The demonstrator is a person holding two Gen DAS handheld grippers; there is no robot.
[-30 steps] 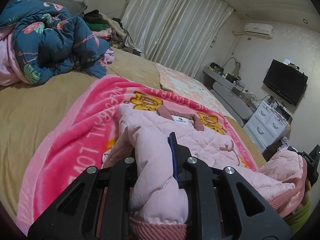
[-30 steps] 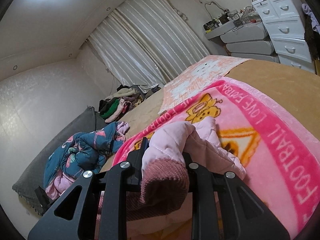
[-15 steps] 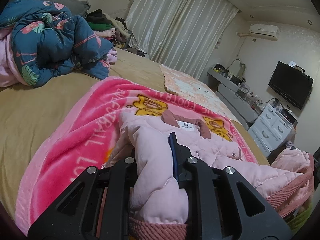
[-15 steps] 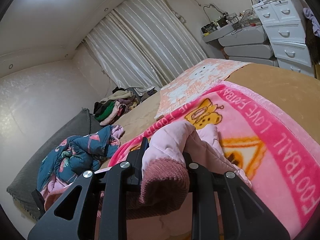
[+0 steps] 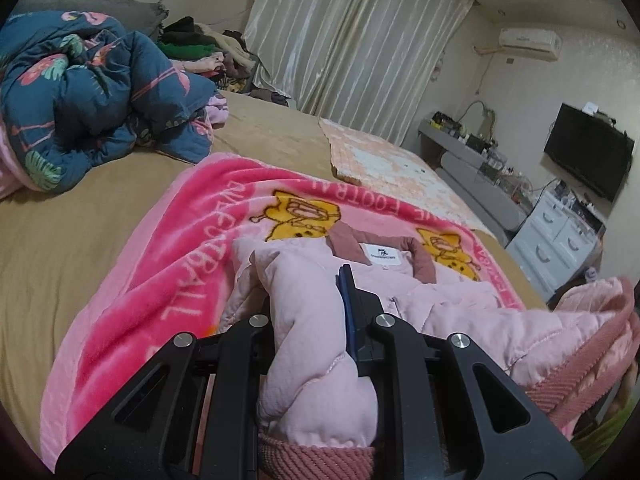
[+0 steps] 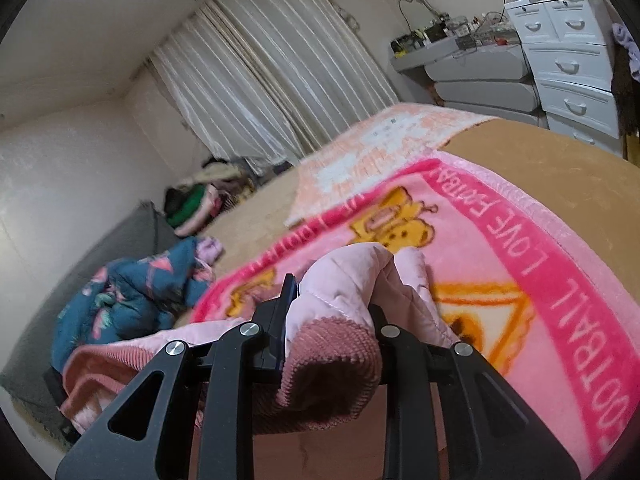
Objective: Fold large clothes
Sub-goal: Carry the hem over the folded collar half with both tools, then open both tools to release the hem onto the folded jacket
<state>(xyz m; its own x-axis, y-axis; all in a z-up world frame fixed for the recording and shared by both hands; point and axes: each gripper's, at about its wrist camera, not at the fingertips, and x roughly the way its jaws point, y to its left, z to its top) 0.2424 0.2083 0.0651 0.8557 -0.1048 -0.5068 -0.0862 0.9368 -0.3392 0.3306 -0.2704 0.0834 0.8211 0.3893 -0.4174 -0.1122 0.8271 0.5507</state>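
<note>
With both tools, the left tool [image 5: 320, 320] and the right tool [image 6: 332, 320], still clamped on the hem of the pink quilted jacket [image 5: 440, 304], we have carried it forward toward its collar [image 5: 380, 242] over the pink blanket [image 5: 192, 248] on the bed [image 5: 80, 216], so the fold is about halfway.

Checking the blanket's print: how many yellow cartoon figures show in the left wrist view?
2: one left of the jacket's collar, one right of it. The jacket may hide more.

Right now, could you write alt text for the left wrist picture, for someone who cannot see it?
A black hand-held gripper pinches a fold of a pale pink padded jacket above a bright pink blanket on a bed. Behind are curtains and a wall television.
</note>
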